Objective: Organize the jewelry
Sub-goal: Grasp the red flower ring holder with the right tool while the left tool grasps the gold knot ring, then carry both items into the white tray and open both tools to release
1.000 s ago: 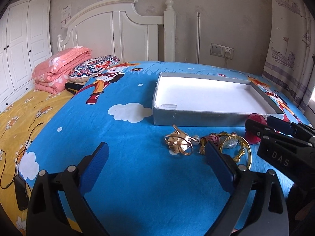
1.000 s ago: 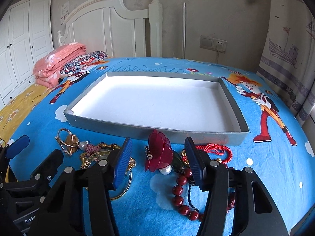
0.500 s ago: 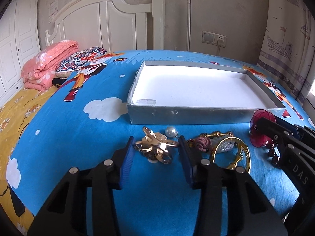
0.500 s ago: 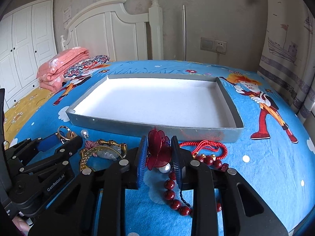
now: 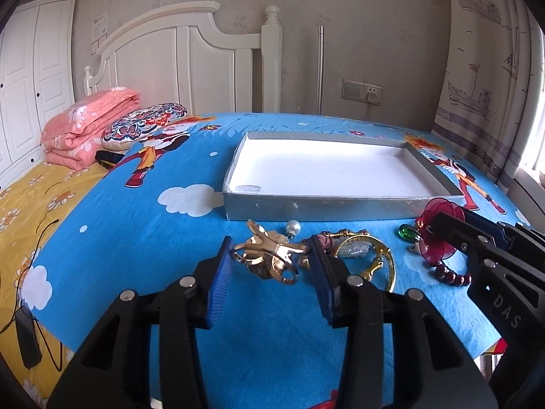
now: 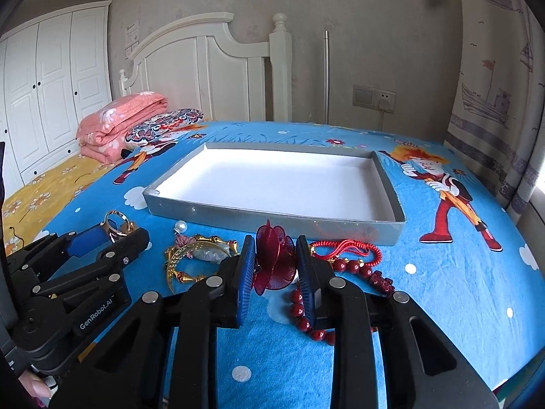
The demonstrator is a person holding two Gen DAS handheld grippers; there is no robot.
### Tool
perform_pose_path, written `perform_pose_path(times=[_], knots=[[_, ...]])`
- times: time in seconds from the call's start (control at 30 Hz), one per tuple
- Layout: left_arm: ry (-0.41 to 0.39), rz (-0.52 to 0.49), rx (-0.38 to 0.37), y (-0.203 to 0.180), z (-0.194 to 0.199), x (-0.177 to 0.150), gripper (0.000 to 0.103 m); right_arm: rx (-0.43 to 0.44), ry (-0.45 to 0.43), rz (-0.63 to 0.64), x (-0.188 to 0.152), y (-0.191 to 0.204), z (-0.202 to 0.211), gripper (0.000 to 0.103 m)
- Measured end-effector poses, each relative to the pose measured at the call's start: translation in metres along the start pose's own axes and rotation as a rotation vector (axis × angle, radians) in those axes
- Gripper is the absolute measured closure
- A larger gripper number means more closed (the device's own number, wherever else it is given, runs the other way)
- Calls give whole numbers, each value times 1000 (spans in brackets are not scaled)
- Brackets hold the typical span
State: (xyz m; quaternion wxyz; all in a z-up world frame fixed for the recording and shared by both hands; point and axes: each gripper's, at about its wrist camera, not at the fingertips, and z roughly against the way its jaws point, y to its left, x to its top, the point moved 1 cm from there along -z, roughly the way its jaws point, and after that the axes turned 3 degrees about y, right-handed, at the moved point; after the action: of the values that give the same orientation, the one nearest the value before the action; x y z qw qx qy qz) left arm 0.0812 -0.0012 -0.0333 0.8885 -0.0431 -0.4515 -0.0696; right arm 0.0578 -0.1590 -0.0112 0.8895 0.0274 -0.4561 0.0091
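A shallow grey tray [image 5: 306, 204] with a white floor stands empty on the blue bedspread; it also shows in the right wrist view [image 6: 218, 214]. In front of it lies jewelry. My left gripper [image 5: 269, 262] is shut on a cluster of gold rings [image 5: 269, 255], its blue pads touching both sides. My right gripper [image 6: 276, 266] is shut on a red flower-shaped ornament [image 6: 276, 259], also seen in the left wrist view [image 5: 437, 228]. A gold crescent pendant [image 5: 371, 259] and a pearl [image 5: 293, 226] lie between the grippers. Dark red beads [image 6: 354, 267] on a red cord [image 6: 344, 248] lie to the right.
A folded pink blanket [image 5: 88, 126] and a patterned cushion [image 5: 146, 126] lie at the bed's head by the white headboard [image 5: 190, 64]. A black cable and device [image 5: 27, 337] rest on the yellow sheet at left. A curtain [image 5: 487, 68] hangs at right.
Both grippers closed from wide open: the left moved in around the gold rings and gripped them, the right closed on the red ornament and lifted it slightly.
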Motion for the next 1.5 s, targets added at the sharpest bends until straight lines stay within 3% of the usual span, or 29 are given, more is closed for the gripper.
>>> perform_pose_path(times=[0.43, 0.73, 1.17, 1.5], knots=[[-16, -41, 3, -23, 2, 11, 60, -3, 8, -9, 6, -6, -5, 78], [-31, -45, 14, -30, -13, 56, 60, -27, -27, 0, 33, -10, -14, 78], [72, -47, 69, -21, -102, 131, 60, -65, 32, -8, 98, -34, -88, 77], [144, -34, 103, -15, -151, 145, 60, -76, 105, -44, 118, -48, -133, 77]])
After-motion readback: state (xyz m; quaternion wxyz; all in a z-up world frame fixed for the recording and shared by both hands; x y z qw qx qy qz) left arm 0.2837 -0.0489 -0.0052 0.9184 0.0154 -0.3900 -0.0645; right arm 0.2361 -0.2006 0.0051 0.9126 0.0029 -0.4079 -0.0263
